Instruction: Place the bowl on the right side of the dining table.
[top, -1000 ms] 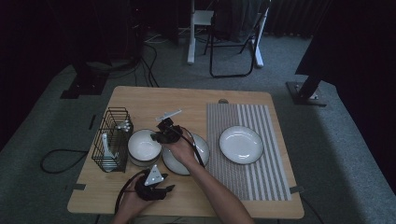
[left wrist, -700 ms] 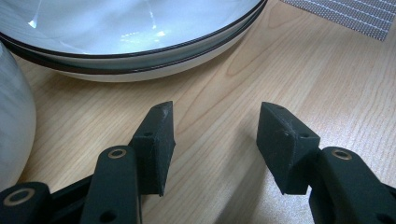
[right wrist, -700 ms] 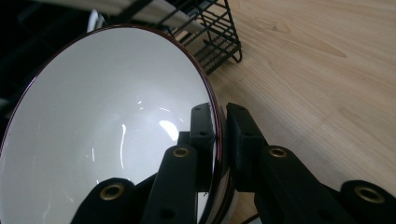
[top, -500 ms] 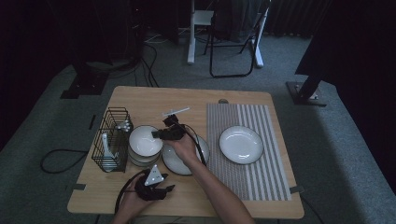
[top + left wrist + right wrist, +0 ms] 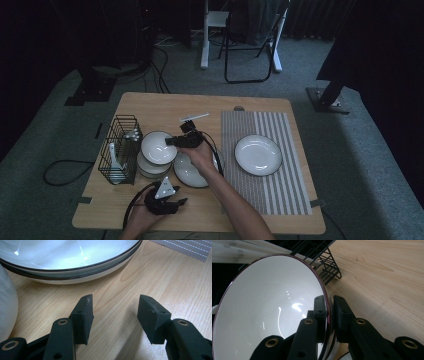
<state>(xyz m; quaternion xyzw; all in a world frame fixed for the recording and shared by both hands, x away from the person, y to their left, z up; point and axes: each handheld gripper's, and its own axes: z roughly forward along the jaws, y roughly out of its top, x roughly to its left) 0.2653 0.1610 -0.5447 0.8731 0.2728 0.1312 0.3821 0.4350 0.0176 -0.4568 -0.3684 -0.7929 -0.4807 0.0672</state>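
Note:
My right gripper [image 5: 172,142] is shut on the rim of a white bowl with a dark edge [image 5: 157,146]. It holds the bowl tilted just above a stack of like bowls [image 5: 149,170]. In the right gripper view the pads [image 5: 320,307] pinch the rim, one inside the bowl [image 5: 267,307] and one outside. My left gripper [image 5: 178,202] rests low on the wooden table near its front edge. It is open, with bare wood between its jaws [image 5: 115,312]. Stacked white plates [image 5: 70,262] lie just ahead of it.
A black wire rack [image 5: 120,149] with white spoons stands at the table's left, beside the bowls. The plate stack [image 5: 192,172] sits mid-table under my right hand. One white plate [image 5: 258,155] lies on the striped mat [image 5: 280,190] at the right.
My right gripper has shifted slightly away and to the right, taking the bowl with it. The left gripper has stayed where it was.

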